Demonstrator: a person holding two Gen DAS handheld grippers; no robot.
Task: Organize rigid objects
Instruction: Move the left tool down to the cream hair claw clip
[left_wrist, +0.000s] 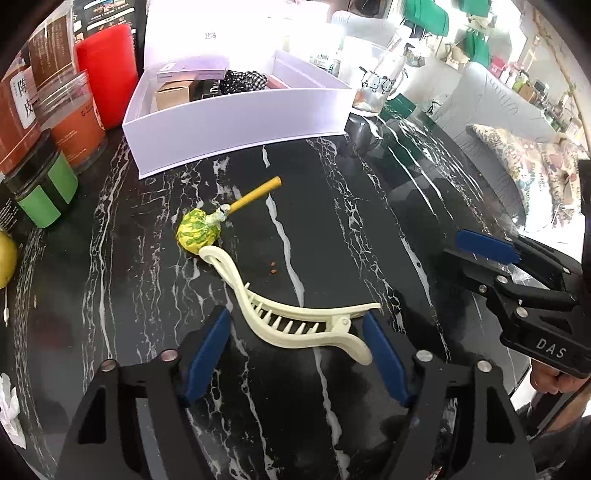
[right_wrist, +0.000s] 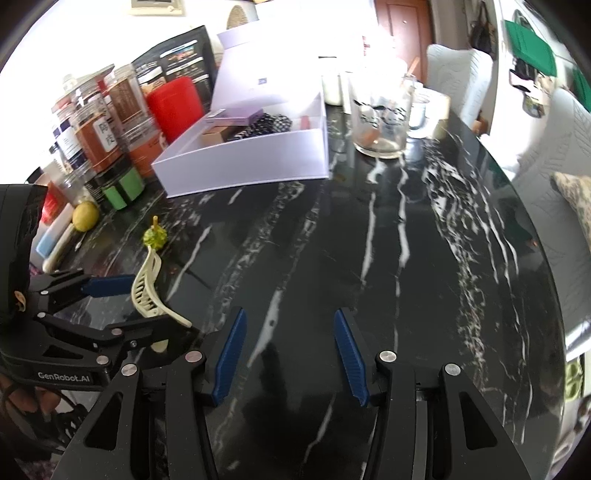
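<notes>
Between the left gripper's blue pads lies a cream hair clip. Just beyond its tip sits a lollipop in a yellow-and-green wrapper on a yellow stick. The table is black marble with white veins. Farther ahead stands a pale lilac box, a red canister left of it.

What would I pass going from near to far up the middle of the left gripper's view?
Cream hair clip lying between the blue fingers, then the yellow-green wrapped lollipop, then the open white box.
</notes>
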